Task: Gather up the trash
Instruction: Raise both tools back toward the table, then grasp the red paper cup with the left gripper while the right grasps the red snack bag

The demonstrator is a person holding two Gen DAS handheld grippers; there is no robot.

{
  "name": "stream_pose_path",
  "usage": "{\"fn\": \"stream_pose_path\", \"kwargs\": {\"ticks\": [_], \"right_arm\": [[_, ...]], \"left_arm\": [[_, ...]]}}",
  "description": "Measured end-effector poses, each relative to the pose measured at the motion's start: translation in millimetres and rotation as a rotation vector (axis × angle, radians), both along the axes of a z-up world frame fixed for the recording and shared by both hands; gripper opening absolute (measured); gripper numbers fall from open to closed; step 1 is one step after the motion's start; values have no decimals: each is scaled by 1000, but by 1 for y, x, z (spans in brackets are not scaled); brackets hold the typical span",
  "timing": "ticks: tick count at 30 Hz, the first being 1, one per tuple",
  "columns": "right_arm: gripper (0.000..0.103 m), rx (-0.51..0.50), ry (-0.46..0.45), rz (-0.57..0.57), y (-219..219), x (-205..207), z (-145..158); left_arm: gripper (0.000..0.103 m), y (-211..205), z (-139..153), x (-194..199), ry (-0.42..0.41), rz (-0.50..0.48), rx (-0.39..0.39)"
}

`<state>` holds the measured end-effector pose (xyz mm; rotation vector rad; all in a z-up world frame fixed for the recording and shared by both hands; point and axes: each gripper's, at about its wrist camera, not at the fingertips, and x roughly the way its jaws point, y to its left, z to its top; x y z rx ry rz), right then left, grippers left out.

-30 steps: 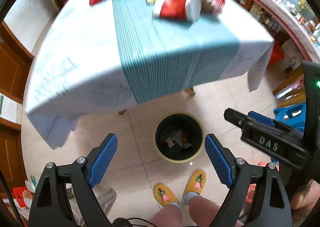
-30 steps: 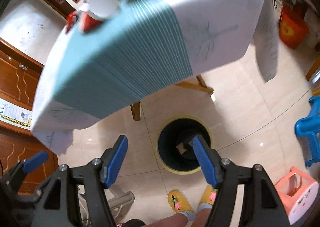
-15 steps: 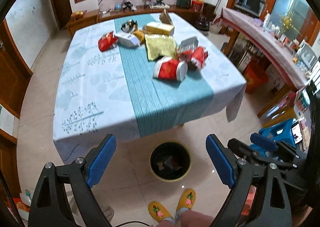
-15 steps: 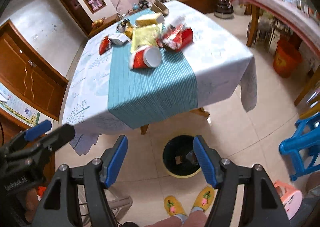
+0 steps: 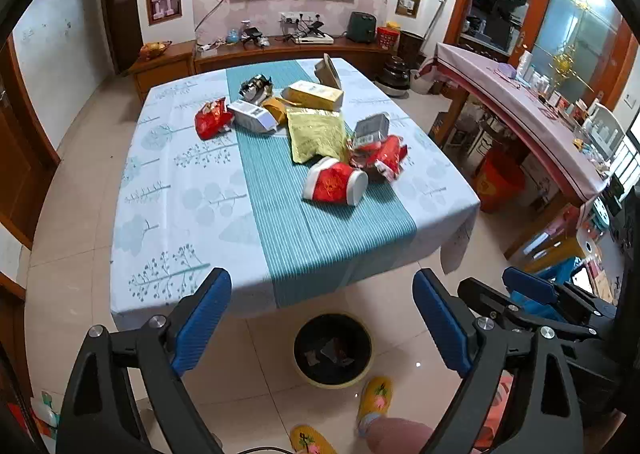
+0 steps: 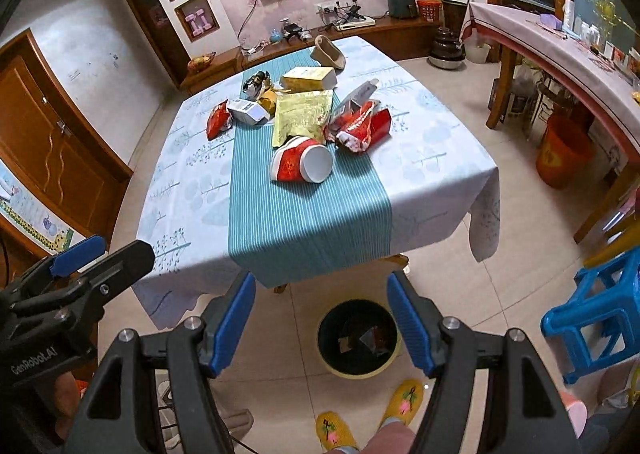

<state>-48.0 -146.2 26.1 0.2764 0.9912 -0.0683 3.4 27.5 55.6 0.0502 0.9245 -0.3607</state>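
While both grippers hang back from the desk (image 5: 172, 190), nothing is in either one: the left gripper (image 5: 322, 318) has its blue fingers (image 5: 202, 320) spread wide with only floor and the bin showing between them, and the right gripper (image 6: 322, 320) is spread just as wide and just as empty. The person stands at the near edge, yellow slippers (image 6: 402, 402) just beside the bin (image 6: 359, 340), which sits on the tiles close under the overhang of the tablecloth, probably so that things can be dropped straight down from the desk edge. A few scraps already lie in its dark bottom.

The trash is all up on the desk, gathered along the teal runner (image 5: 320, 230). Nearest is a red paper cup (image 5: 335, 187) tipped on its side, its white mouth turned toward the right-hand corner. Touching or just behind it lies a crumpled red wrapper (image 5: 384, 156), then a flat gold bag (image 5: 316, 134), a yellow box (image 5: 316, 95), a white carton (image 5: 252, 116) and a small red packet (image 5: 212, 120) off on the pale cloth.

Held level and open like this, both grippers seem poised between pickups, and I would guess the cup comes next since it lies closest. Being round and on its side, it may roll if nudged.
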Motion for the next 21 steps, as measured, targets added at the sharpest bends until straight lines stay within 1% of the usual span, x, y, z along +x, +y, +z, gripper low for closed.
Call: {"fn": "stream_pose_path", "kwargs": {"ticks": [4, 8, 12, 13, 15, 17, 19, 20, 21], "right_arm": [[68, 17, -1, 9, -9, 19, -2], [68, 31, 9, 24, -28, 49, -7], [68, 56, 27, 64, -54, 96, -15], [68, 62, 34, 75, -59, 105, -17], [68, 75, 60, 96, -73, 133, -23], [68, 108, 90, 111, -89, 161, -31], [68, 147, 124, 124, -102, 186, -41], [68, 165, 141, 127, -107, 199, -47], [68, 181, 160, 132, -113, 211, -55]], "left_arm": [[91, -6, -1, 19, -4, 29, 16], [91, -14, -6, 46, 0, 76, 27], [91, -25, -15, 84, 35, 164, 0], [91, -31, -18, 97, 53, 202, -5], [91, -39, -25, 113, 83, 239, -16], [91, -48, -34, 132, 126, 284, -13], [91, -56, -46, 149, 174, 324, -7], [91, -61, -54, 158, 211, 349, -9], [88, -64, -61, 165, 239, 370, -16]]}}
